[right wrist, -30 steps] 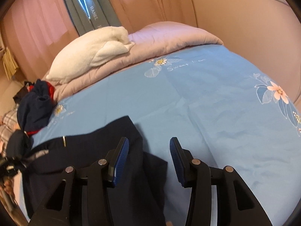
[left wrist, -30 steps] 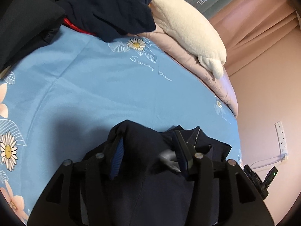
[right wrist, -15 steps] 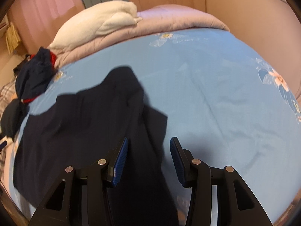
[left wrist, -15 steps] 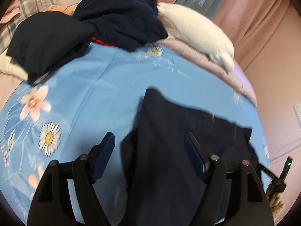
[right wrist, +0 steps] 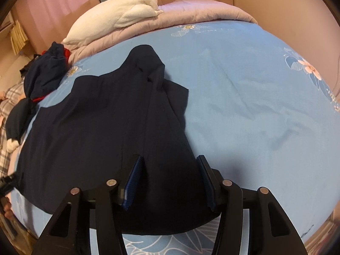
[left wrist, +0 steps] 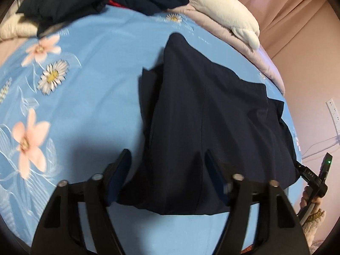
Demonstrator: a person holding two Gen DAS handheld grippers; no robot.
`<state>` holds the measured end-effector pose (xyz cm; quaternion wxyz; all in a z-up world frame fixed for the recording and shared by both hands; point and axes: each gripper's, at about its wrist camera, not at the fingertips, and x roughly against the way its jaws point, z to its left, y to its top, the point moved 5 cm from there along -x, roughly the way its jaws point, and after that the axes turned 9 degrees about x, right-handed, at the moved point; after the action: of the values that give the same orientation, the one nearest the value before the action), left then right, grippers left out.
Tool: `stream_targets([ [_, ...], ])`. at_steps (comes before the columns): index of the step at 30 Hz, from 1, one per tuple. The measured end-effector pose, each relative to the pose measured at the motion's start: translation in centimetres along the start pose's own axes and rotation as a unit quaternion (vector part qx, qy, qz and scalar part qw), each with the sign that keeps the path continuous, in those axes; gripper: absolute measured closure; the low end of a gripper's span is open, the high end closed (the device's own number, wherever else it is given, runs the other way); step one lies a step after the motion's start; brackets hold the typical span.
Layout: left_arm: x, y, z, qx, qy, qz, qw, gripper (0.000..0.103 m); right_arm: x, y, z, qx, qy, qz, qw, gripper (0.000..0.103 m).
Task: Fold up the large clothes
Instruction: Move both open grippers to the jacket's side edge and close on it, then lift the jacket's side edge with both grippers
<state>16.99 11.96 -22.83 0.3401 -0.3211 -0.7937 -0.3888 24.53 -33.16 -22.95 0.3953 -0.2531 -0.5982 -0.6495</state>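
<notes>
Left wrist view: a navy garment point(left wrist: 204, 114) is seen spread flat on the blue floral bedsheet point(left wrist: 95, 80), straddled by the closing, ungripping left gripper point(left wrist: 167, 170); right wrist view: its near hem is straddled by the opening, released right gripper point(right wrist: 167, 170), beside a clothes pile point(right wrist: 44, 72).

Navy garment point(left wrist: 204, 114): smooth matt woven cloth, seams being shown. Bedsheet point(left wrist: 102, 89): matt blue printed cotton-like cloth, being lightly creased. White blanket point(right wrist: 119, 21): fluffy fleece. Pink quilt point(right wrist: 191, 14): soft matt padding. Gripper frames: matt black plastic, ribbed blue pads point(right wrist: 132, 180), shiny metal pins.
</notes>
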Motion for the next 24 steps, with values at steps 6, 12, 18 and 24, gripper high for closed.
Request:
stream_targets([
  [6,-0.1,-0.5,-0.9,-0.012,0.008,-0.018,0.9997,0.094,1.5,0.2,0.4,-0.001,0.014,-0.021,1.0,0.094],
  [12,2.1,-1.1,-1.7,-0.013,0.004,-0.032,0.9994,0.096,4.4,-0.6,0.0,-0.025,0.05,-0.05,0.997,0.097],
  [18,2.7,-2.5,-1.7,-0.043,0.039,-0.038,0.9976,0.096,5.0,-1.8,0.3,-0.014,0.018,-0.049,0.999,0.098],
  [24,1.6,-2.9,-0.9,-0.035,0.062,-0.039,0.9967,0.096,4.0,-2.4,0.0,-0.009,-0.01,-0.044,0.999,0.098],
])
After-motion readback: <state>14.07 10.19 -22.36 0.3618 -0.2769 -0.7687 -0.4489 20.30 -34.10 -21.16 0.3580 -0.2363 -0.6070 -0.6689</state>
